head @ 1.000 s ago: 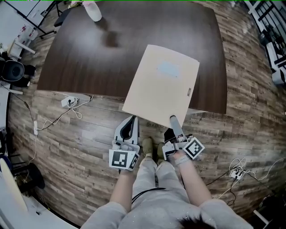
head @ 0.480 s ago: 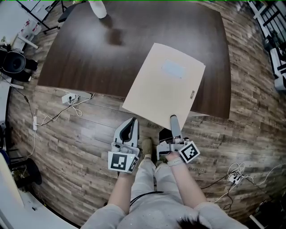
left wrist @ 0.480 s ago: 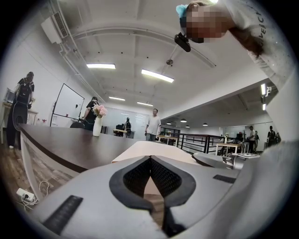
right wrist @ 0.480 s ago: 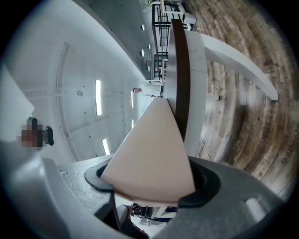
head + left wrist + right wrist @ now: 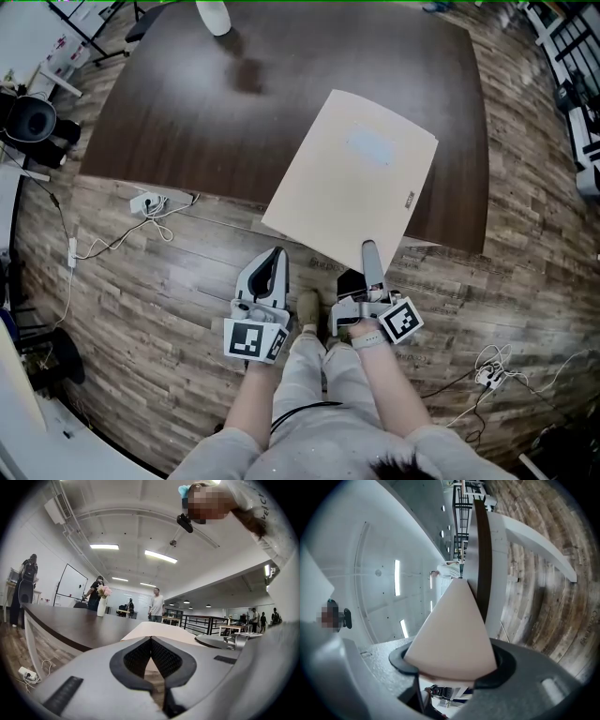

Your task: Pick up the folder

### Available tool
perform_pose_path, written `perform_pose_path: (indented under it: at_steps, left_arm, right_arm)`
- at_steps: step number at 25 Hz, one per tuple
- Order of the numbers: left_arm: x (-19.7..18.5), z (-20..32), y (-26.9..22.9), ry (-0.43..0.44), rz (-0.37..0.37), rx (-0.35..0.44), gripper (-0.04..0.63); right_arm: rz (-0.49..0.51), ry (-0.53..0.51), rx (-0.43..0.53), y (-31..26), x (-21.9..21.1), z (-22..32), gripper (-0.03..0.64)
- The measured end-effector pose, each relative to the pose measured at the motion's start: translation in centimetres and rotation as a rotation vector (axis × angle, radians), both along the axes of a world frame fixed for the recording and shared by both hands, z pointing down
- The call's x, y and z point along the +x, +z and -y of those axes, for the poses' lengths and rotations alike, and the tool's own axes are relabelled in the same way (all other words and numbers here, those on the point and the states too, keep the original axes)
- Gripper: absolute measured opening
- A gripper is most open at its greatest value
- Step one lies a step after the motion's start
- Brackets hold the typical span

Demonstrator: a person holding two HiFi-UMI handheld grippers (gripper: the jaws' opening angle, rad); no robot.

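A beige folder [image 5: 352, 183] lies flat on the dark wooden table [image 5: 187, 122], with its near corner hanging over the front edge. My right gripper [image 5: 367, 251] is at that overhanging edge. Its jaws are closing with the folder [image 5: 452, 634] between them, and the pads do not press on it. One jaw lies over the folder, the other is hidden beneath. My left gripper [image 5: 277, 261] hovers in front of the table edge, left of the folder, jaws shut and holding nothing. The left gripper view shows the folder [image 5: 164, 631] just past its tips [image 5: 151, 639].
A white vase [image 5: 214, 14] stands at the table's far edge. A power strip with a cable [image 5: 145, 203] lies on the wooden floor under the near left edge. More cables [image 5: 487, 375] lie at the right. Several people stand far off beyond the table.
The right gripper has rolled slightly at the folder's near edge. The folder and the left gripper stay where they were.
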State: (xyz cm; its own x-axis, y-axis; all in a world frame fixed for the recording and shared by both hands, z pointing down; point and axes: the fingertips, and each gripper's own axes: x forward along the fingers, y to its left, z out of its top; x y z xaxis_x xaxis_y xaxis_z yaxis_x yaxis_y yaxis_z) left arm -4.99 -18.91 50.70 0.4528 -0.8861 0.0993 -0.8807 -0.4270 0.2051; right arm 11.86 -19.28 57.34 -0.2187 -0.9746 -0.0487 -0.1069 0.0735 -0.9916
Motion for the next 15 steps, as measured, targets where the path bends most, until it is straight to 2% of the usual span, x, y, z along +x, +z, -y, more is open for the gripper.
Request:
perform_pose_path:
  at_steps: [15]
  left_arm:
    - [-0.5,0.9,-1.0,-0.013,-0.018,0.013,-0.002]
  right_arm:
    - [-0.100,-0.023,0.005,-1.5,1.6,1.2,0.281]
